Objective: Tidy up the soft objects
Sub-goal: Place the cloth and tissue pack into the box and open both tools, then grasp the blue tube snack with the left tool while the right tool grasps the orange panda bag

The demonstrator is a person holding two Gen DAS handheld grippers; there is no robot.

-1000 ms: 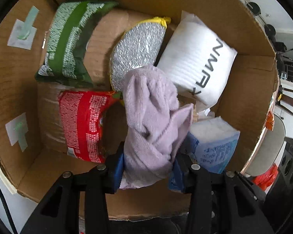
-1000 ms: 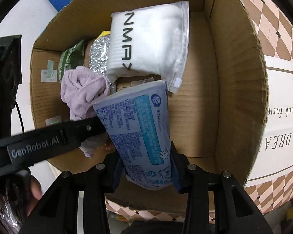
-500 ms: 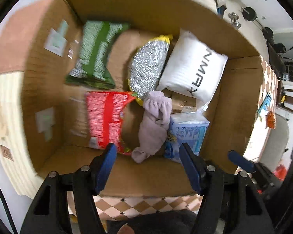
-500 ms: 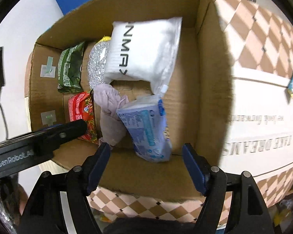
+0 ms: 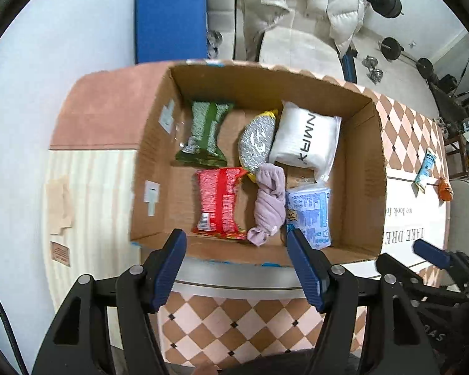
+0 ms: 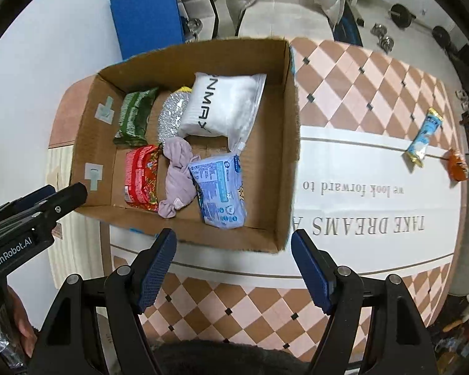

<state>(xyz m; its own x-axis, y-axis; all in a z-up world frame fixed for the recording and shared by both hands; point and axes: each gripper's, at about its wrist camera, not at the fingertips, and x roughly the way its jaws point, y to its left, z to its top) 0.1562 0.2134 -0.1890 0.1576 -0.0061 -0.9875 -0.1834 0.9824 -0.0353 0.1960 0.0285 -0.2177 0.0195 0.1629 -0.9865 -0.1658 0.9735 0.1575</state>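
1. Nearest the cameras, the left gripper (image 5: 236, 268) and the right gripper (image 6: 234, 270) both hang with jaws spread wide and nothing between them. 1 second ago each was clenched on an item; both have since let go and pulled up and back from the cardboard box (image 5: 364, 187).

2. Just beyond the near wall of the box lie the 2 things just dropped: the lilac cloth (image 5: 267, 203), released by the left gripper, and the blue tissue pack (image 5: 309, 214), released by the right. They rest side by side and touching, the cloth leaning on the pack's left edge.

3. Left of the cloth sits the red snack bag (image 5: 220, 203). Further back are the green snack bag (image 5: 204, 132), the silver pouch (image 5: 256, 143) and the white pillow pack (image 5: 306, 139).

4. Far off on the tablecloth (image 6: 375, 162), well apart from the box, a light blue wrapper (image 6: 423, 137) and an orange item (image 6: 458, 167) remain outside. I judge these the likely next pickups, so the sorting looks nearly done but unfinished.
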